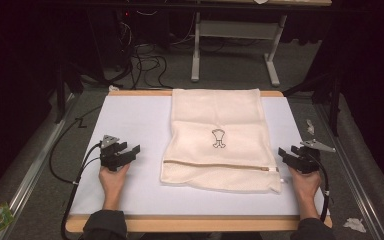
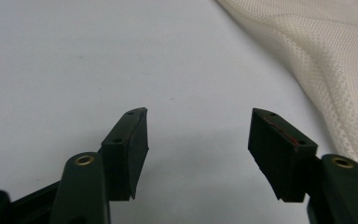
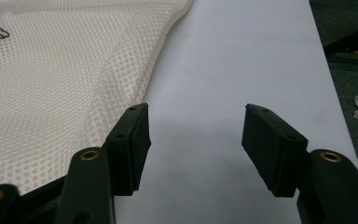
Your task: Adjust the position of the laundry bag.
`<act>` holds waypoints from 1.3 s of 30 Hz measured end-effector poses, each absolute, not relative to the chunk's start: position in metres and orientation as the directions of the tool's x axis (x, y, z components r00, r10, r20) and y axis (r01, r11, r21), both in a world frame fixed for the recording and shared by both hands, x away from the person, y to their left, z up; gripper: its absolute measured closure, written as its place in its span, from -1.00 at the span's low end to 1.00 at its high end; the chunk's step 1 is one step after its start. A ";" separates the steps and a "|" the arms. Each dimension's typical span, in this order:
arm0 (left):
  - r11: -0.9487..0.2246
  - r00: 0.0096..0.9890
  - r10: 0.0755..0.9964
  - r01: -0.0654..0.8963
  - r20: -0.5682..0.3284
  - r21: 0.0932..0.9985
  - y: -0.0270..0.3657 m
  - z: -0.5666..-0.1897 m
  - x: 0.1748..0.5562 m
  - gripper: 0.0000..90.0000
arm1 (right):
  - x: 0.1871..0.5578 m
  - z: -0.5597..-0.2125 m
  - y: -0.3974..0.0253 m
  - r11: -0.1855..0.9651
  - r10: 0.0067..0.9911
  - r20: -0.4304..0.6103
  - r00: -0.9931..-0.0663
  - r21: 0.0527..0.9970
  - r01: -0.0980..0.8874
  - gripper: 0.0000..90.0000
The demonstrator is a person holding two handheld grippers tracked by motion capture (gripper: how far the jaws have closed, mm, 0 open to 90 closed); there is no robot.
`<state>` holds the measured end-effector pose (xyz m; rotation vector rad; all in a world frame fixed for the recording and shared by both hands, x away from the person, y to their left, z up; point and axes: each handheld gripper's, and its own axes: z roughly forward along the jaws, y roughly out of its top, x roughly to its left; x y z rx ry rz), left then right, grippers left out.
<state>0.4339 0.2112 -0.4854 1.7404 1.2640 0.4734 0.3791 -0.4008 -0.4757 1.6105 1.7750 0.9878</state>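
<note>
Counter (image 1: 130,115): smooth, pale, slippery-looking. Cream mesh laundry bag (image 1: 220,125) lies flat between both sets of fingers, honeycomb weave, limp, zip (image 1: 215,164) along its near edge. Left gripper (image 1: 128,152) and right gripper (image 1: 286,154): fingers apart, empty. Risk: pinching a single layer, so the bag drags or bunches.
</note>
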 end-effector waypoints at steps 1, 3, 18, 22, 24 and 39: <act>-0.067 0.403 0.895 0.548 -0.193 0.834 0.211 -0.485 0.434 -0.18 | 0.379 -0.476 -0.401 0.016 0.987 0.081 -0.138 0.808 0.589 -0.08; -0.069 0.407 0.893 0.548 -0.194 0.833 0.211 -0.485 0.434 -0.19 | 0.377 -0.475 -0.399 0.023 0.989 0.063 -0.131 0.821 0.570 -0.11; -0.084 0.409 0.894 0.550 -0.181 0.831 0.209 -0.485 0.434 -0.13 | 0.380 -0.476 -0.405 -0.024 0.983 0.126 -0.130 0.803 0.596 -0.11; -0.087 0.416 0.892 0.543 -0.178 0.835 0.209 -0.485 0.434 -0.13 | 0.380 -0.476 -0.405 -0.011 0.983 0.119 -0.143 0.804 0.595 -0.08; -0.085 0.415 0.892 0.545 -0.180 0.834 0.209 -0.485 0.435 -0.13 | 0.380 -0.476 -0.404 -0.010 0.983 0.116 -0.141 0.804 0.594 -0.05; -0.055 0.416 0.880 0.566 -0.228 0.822 0.206 -0.484 0.436 -0.14 | 0.376 -0.475 -0.402 0.001 0.970 0.146 -0.193 0.794 0.608 -0.08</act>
